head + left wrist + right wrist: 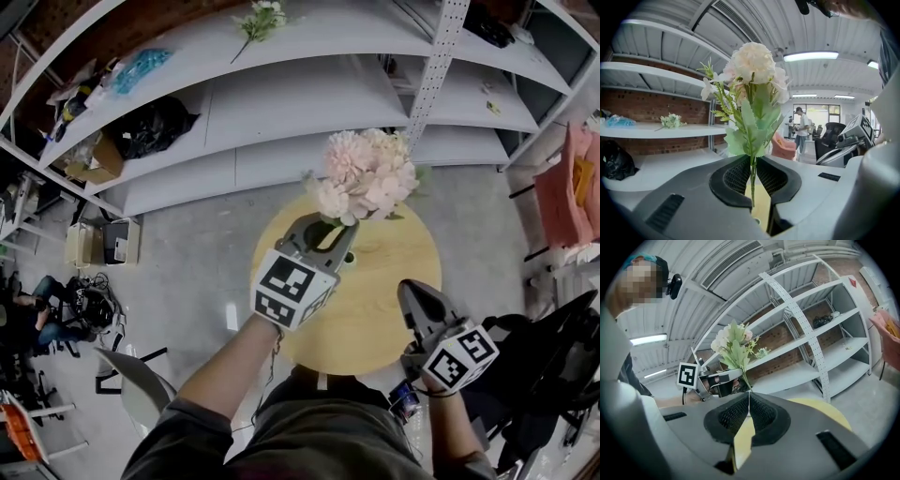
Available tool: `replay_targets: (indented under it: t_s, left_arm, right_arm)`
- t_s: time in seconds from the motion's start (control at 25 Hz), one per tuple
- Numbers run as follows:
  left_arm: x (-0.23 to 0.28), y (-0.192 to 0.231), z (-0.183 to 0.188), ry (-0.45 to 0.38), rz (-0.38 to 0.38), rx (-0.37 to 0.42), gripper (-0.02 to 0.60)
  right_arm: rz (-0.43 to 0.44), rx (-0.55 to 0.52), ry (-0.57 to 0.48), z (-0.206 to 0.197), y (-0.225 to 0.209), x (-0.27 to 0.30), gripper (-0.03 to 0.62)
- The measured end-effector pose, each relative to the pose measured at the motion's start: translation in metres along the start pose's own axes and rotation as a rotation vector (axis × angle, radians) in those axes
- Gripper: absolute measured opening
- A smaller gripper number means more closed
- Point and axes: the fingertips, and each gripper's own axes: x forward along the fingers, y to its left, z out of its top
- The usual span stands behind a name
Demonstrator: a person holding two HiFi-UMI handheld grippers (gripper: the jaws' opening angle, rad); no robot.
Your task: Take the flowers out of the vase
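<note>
A bunch of pale pink flowers with green leaves hangs in the air above the round wooden table. My left gripper is shut on the thin green stems just under the leaves. In the left gripper view the stems run down between the ribbed pads, and the blooms stand upright above them. My right gripper hovers at the table's right front edge, shut with nothing in it. In the right gripper view its pads meet at the tips, and the flowers show beyond, to the left. No vase shows clearly.
White metal shelves stand behind the table, with another flower sprig on a high shelf and a black bag to the left. A pink chair is at the right. A person stands far off in the room.
</note>
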Motion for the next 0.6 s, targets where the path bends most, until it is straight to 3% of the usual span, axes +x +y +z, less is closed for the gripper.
replay_targets:
  t_s: [0.6]
  left_arm:
    - [-0.011,-0.012,0.016,-0.014,-0.016,-0.002,0.046]
  right_arm:
    - [0.029,-0.053,-0.036,0.022,0.016,0.002,0.015]
